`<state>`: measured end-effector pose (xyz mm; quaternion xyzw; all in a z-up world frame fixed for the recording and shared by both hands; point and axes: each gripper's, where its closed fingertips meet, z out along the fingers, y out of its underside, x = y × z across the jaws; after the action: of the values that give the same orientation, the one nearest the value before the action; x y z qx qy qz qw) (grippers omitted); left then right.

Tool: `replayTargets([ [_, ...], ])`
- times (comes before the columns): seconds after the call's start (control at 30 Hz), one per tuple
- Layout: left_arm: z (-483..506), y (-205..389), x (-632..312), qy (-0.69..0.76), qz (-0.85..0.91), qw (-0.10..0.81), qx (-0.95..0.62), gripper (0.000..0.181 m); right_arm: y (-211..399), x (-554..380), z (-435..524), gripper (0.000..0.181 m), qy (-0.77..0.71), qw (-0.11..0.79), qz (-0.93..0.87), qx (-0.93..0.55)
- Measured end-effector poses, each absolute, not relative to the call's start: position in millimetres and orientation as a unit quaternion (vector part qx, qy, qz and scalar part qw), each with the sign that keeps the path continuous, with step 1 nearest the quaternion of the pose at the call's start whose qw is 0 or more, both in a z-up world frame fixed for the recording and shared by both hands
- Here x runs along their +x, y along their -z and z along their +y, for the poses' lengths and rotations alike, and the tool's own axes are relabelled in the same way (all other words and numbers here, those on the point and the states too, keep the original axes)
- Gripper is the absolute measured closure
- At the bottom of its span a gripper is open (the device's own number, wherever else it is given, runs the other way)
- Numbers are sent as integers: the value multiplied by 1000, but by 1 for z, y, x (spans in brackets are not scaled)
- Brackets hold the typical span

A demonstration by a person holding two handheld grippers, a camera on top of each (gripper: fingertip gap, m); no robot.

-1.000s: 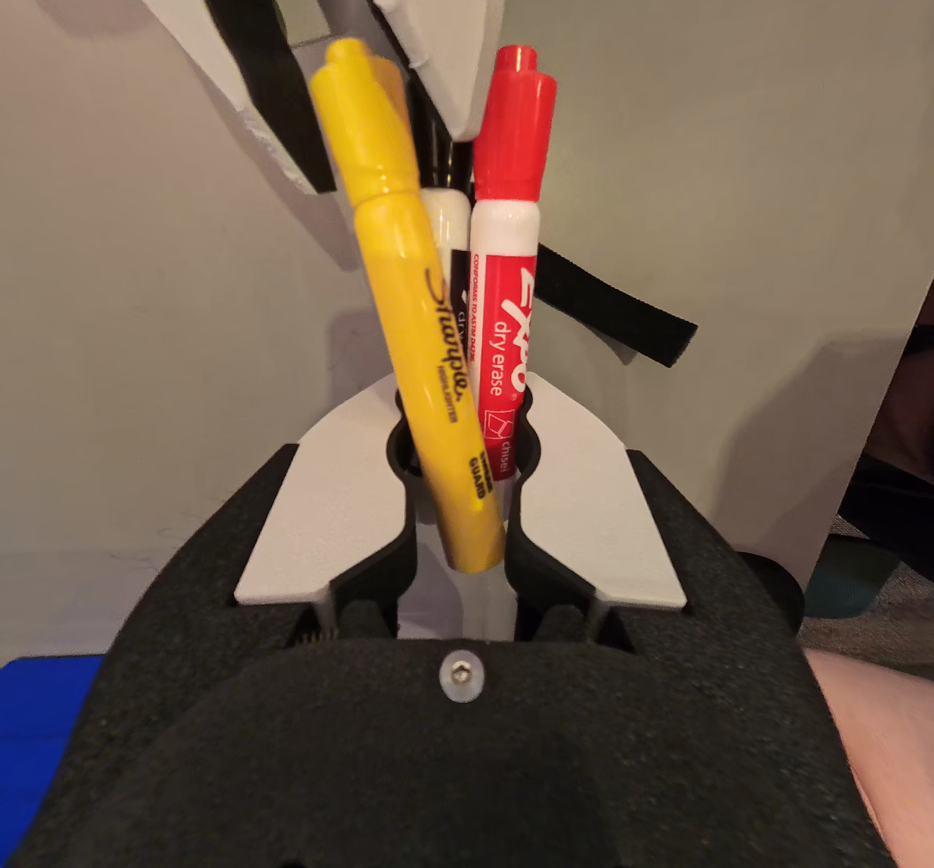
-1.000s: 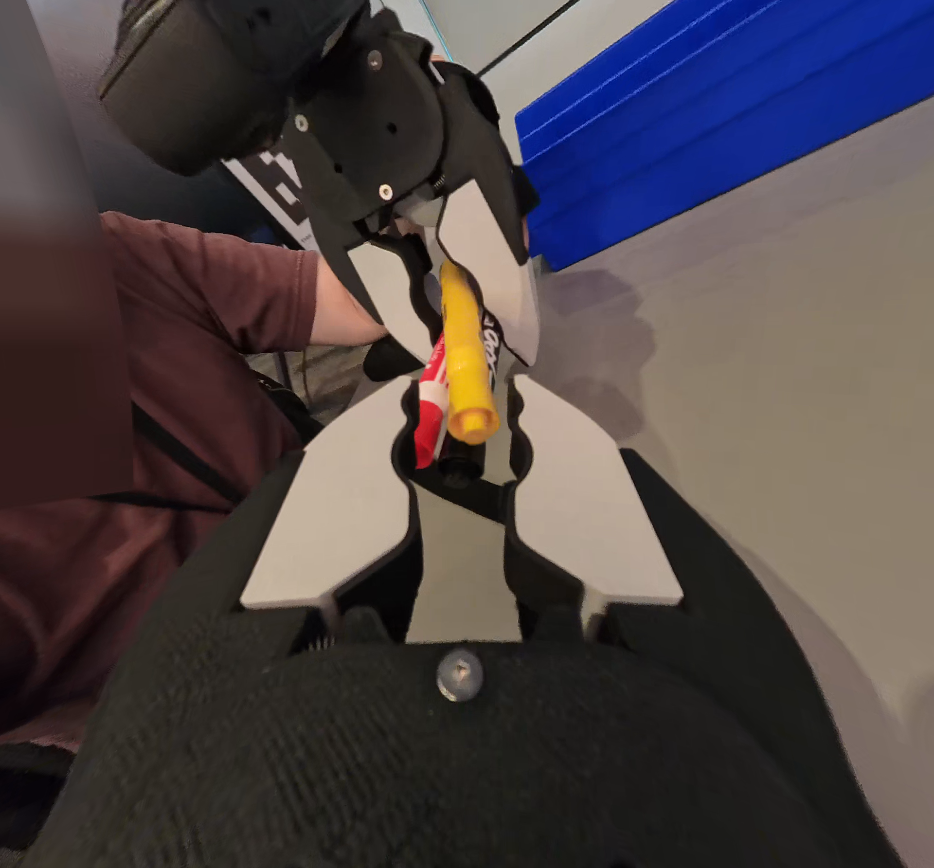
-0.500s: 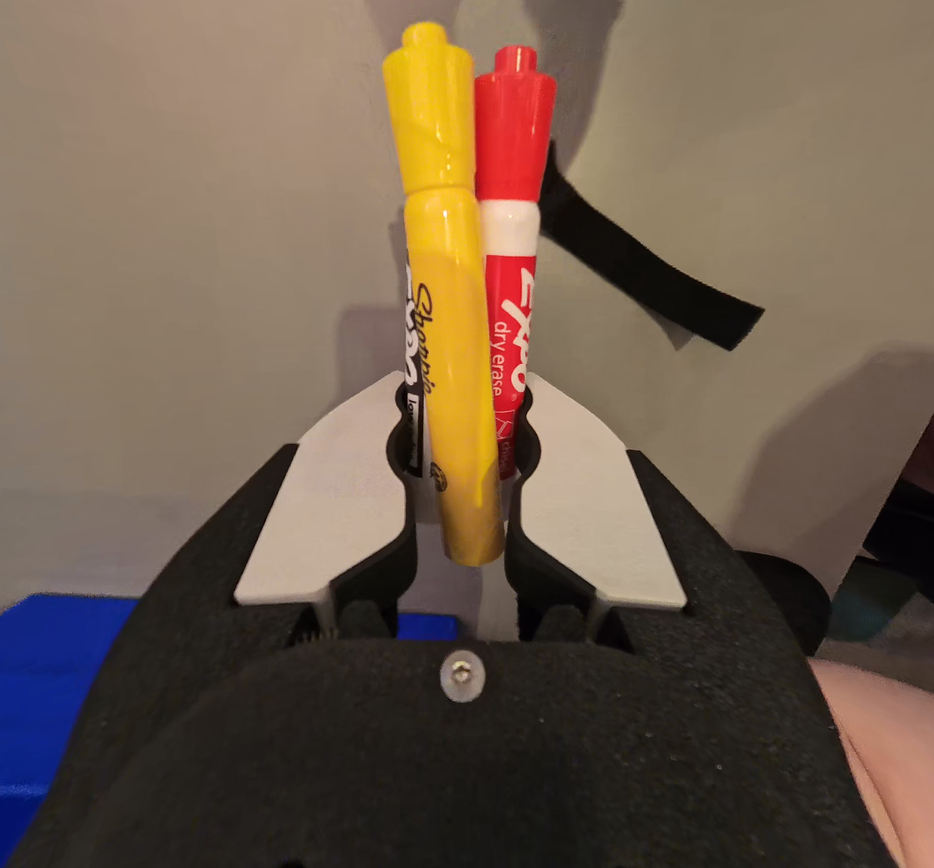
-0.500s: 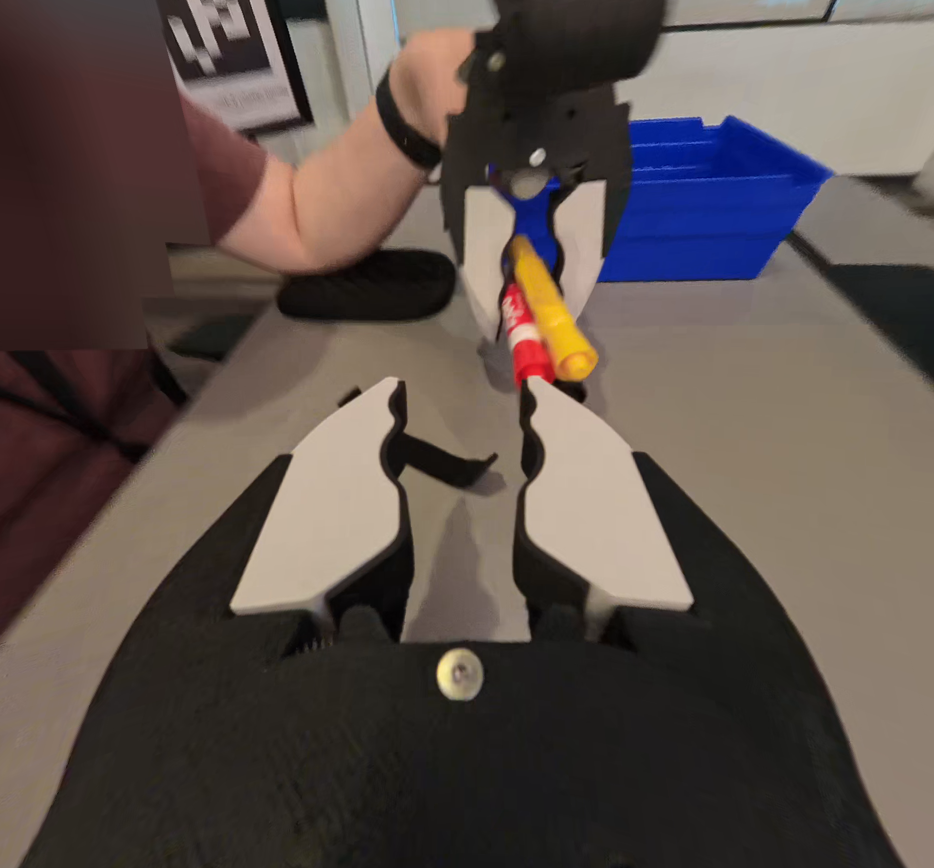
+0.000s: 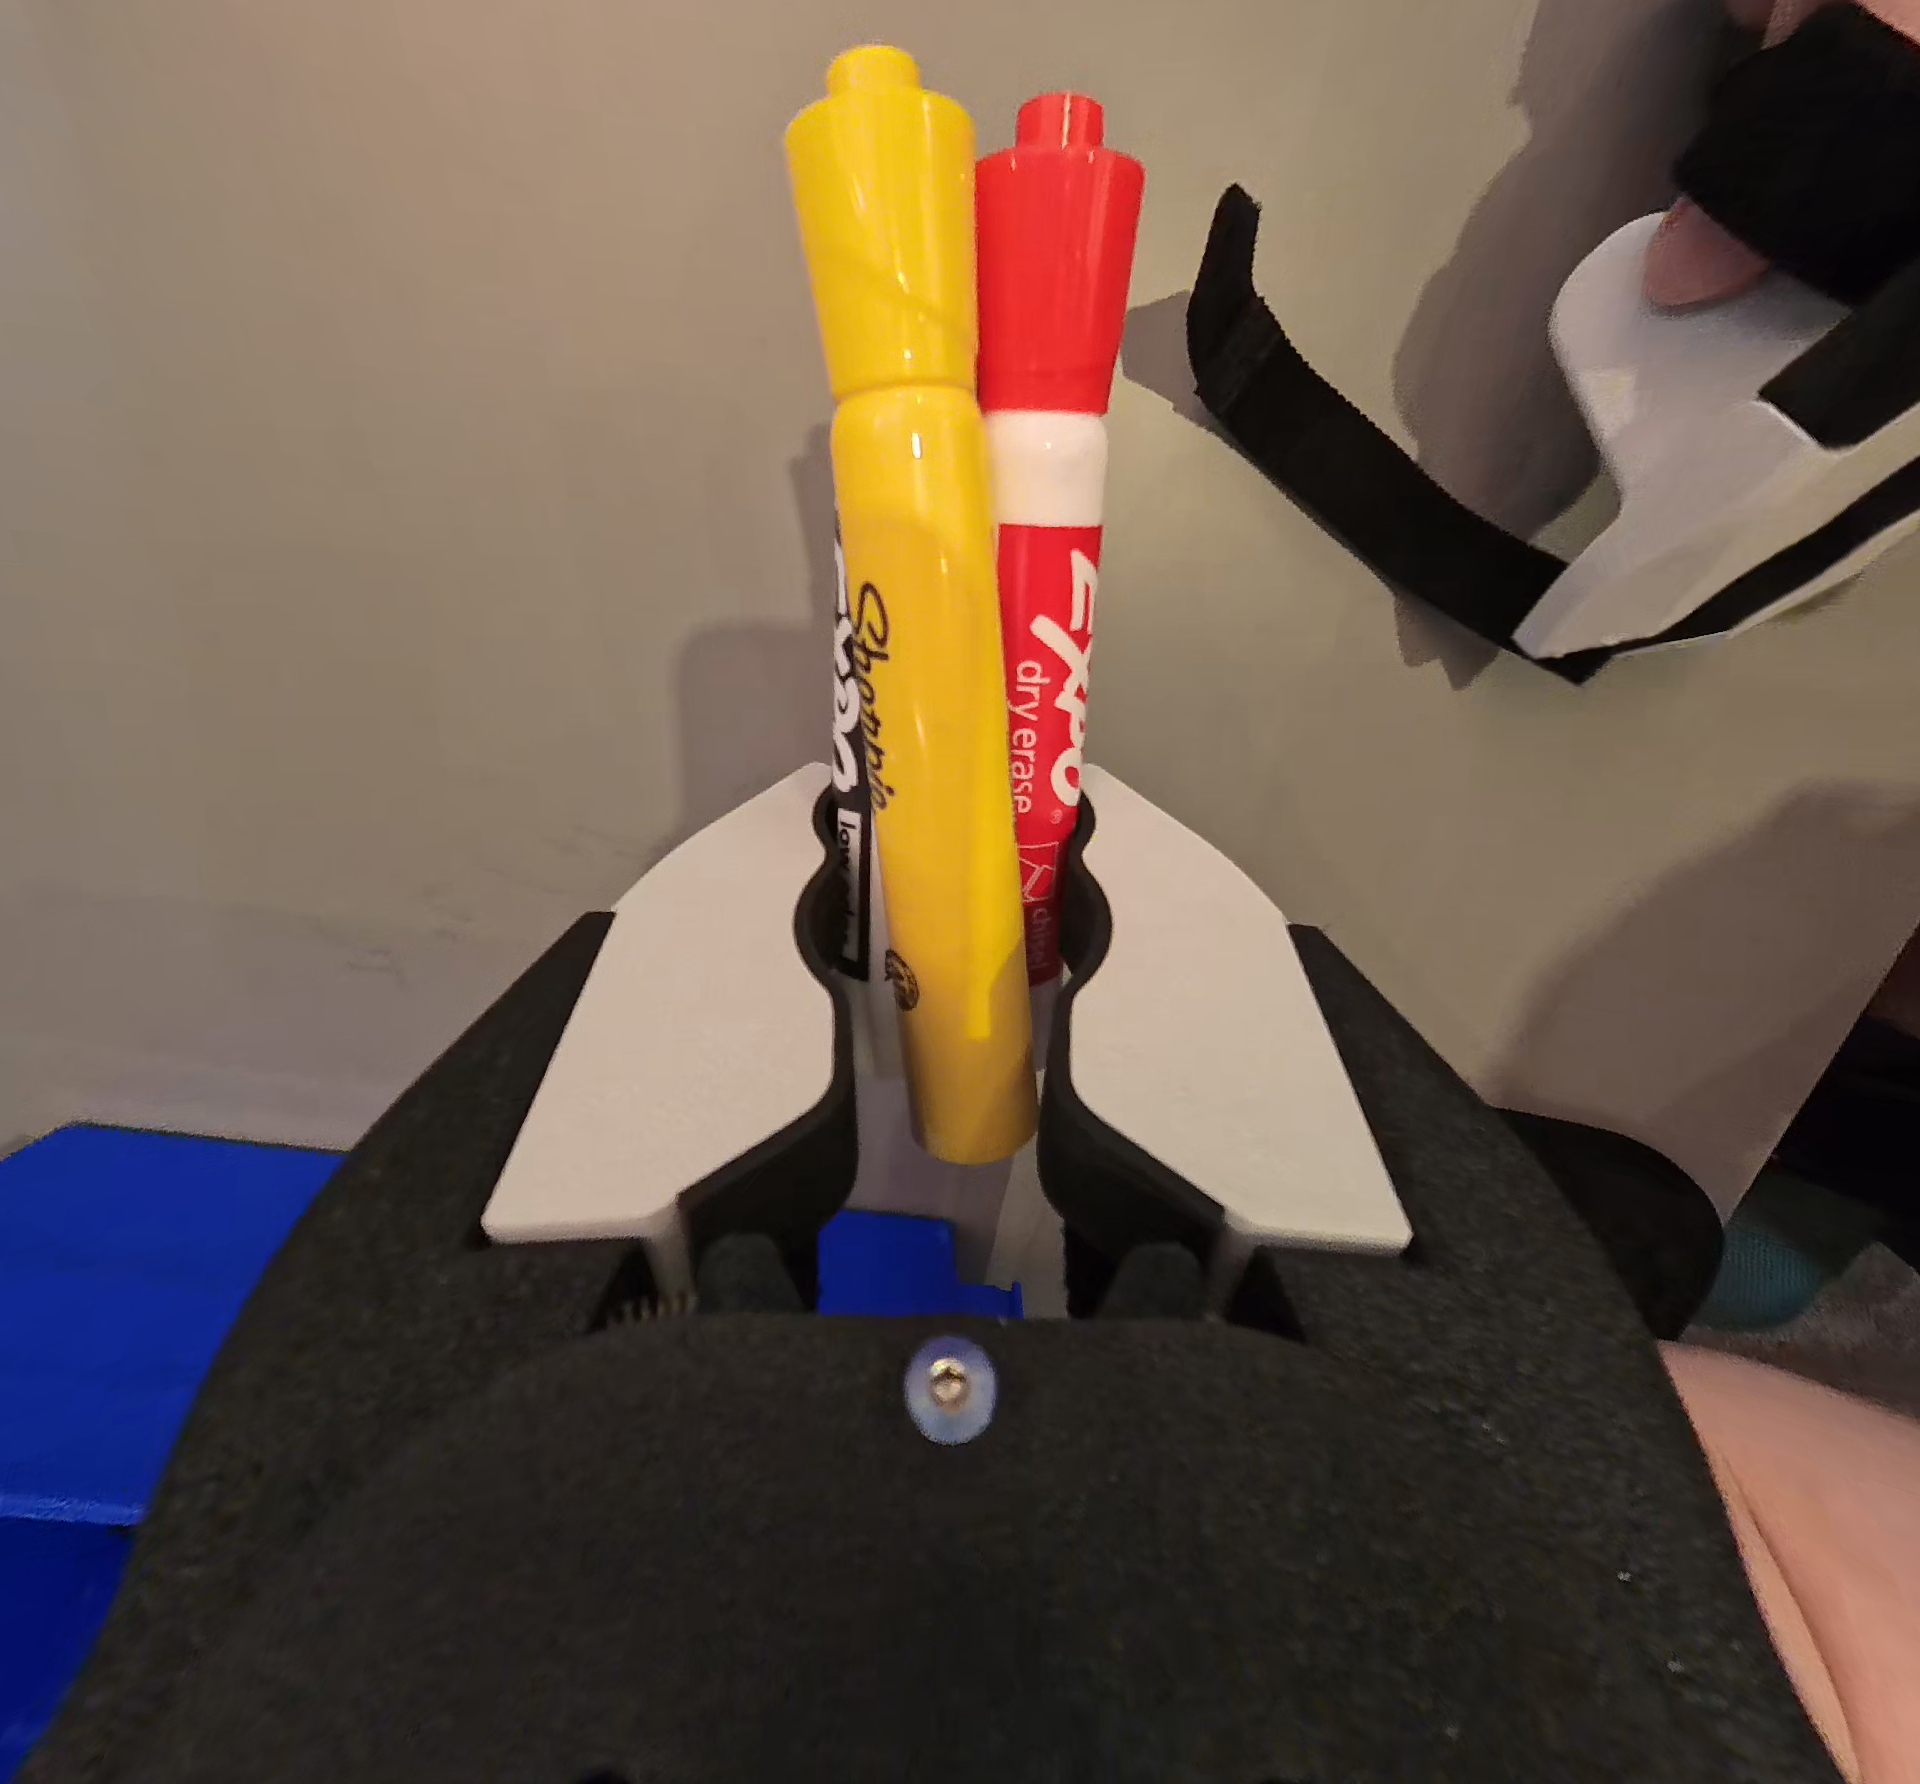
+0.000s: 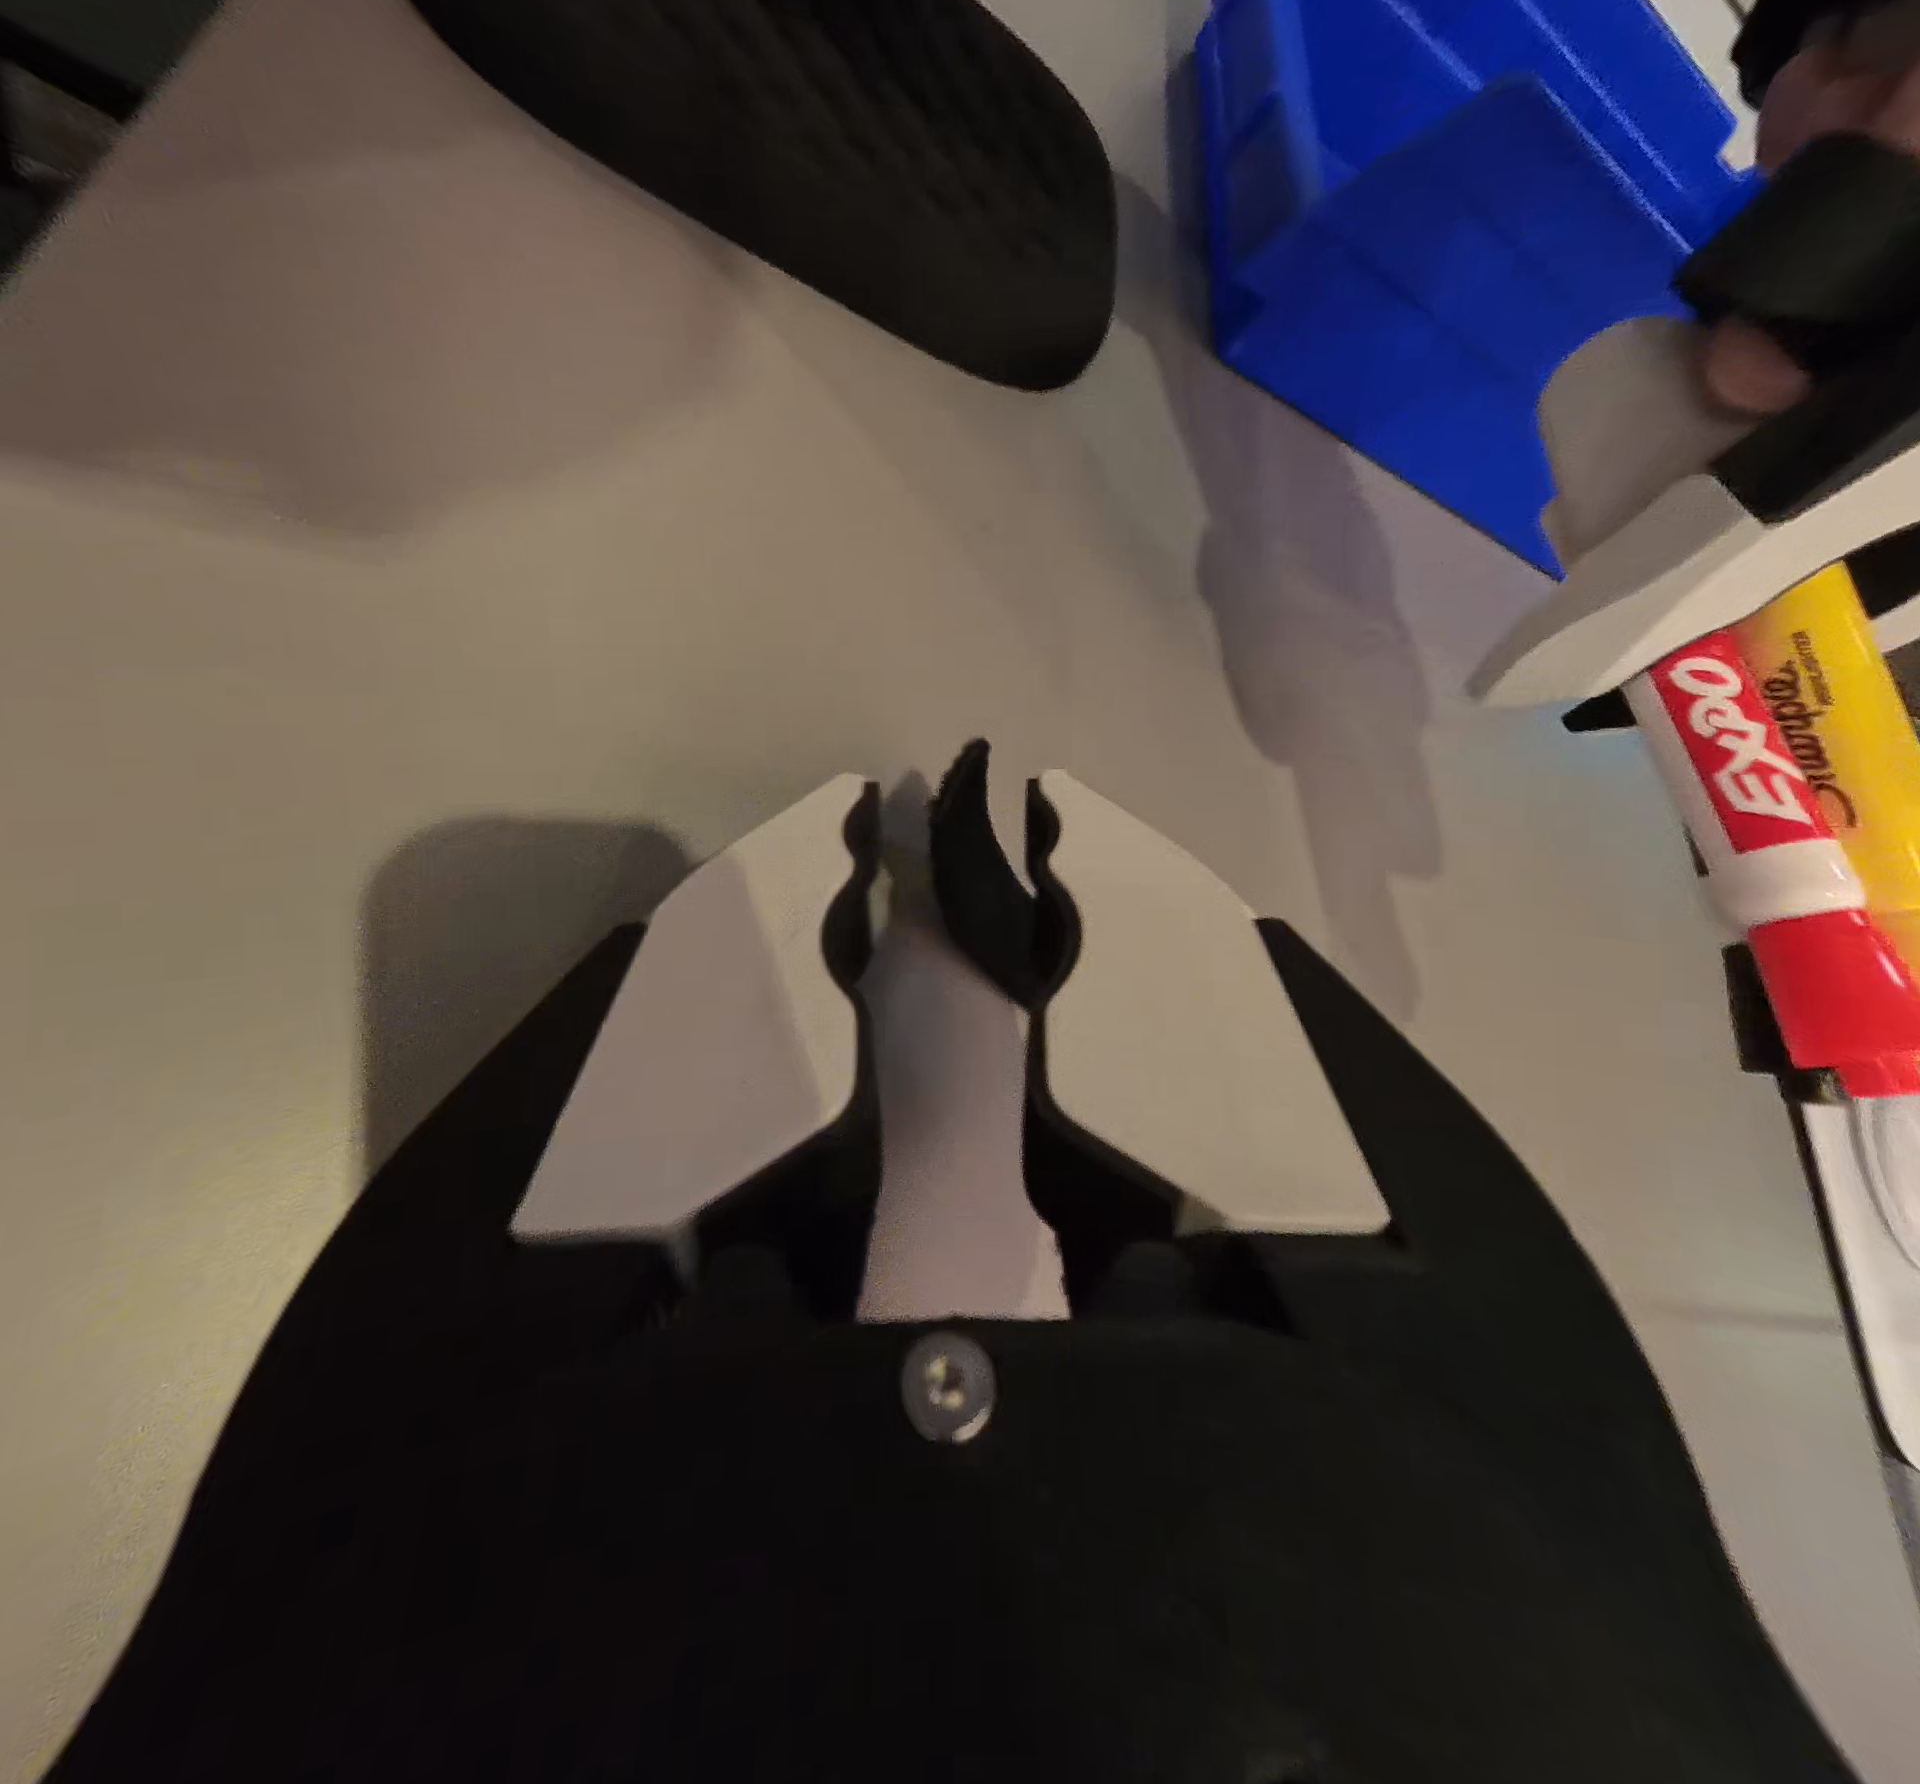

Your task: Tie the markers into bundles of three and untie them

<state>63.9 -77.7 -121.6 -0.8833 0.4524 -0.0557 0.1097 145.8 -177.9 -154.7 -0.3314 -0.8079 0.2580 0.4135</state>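
Observation:
My left gripper (image 5: 951,789) is shut on three markers held caps forward: a yellow highlighter (image 5: 914,591), a red marker (image 5: 1049,446) and a black marker (image 5: 844,747) mostly hidden behind them. A loose black strap (image 5: 1340,446) lies on the grey table (image 5: 364,384) to their right. My right gripper (image 6: 951,789) is low over the table with one end of the strap (image 6: 982,882) between its jaws. The strap leans on the right finger, with a gap on the left. The left gripper (image 6: 1662,591) and its markers (image 6: 1766,799) show at the right edge of the right wrist view.
A blue bin (image 6: 1403,176) stands on the table beyond the left gripper and also shows in the left wrist view (image 5: 104,1319). A black ribbed pad (image 6: 748,93) lies at the table's far edge. A person's arm (image 5: 1849,1578) is at lower right.
My right gripper left the marker caps, swung away and dropped to the strap on the table, its jaws narrowing around it. The yellow highlighter straightened up in my left gripper.

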Motion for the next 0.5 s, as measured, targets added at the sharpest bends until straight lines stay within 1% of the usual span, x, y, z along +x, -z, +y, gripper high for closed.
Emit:
replayTargets([
  [0.03, -78, 121, 64, 55, 452, 110, -883, 143, 158, 145, -175, 171, -246, 413, -812, -332],
  [0.07, -78, 121, 64, 57, 453, 110, -883, 143, 163, 146, -174, 178, -240, 398, -820, -335],
  [0.17, -78, 120, 65, 60, 456, 116, -881, 143, 154, 148, -176, 178, -295, 360, -809, -358],
  [0.23, -78, 121, 66, 61, 463, 115, -877, 143, 120, 145, -175, 178, -393, 319, -762, -405],
  [0.3, -82, 122, 71, 71, 475, 110, -870, 143, 78, 140, -163, 178, -514, 237, -682, -462],
  [0.37, -84, 122, 78, 87, 483, 111, -864, 143, 41, 137, -139, 178, -610, 174, -601, -486],
  [0.43, -89, 123, 84, 101, 491, 103, -859, 143, 24, 132, -110, 178, -644, 139, -554, -509],
  [0.5, -97, 126, 88, 120, 498, 87, -854, 143, 26, 127, -90, 178, -641, 103, -541, -534],
])
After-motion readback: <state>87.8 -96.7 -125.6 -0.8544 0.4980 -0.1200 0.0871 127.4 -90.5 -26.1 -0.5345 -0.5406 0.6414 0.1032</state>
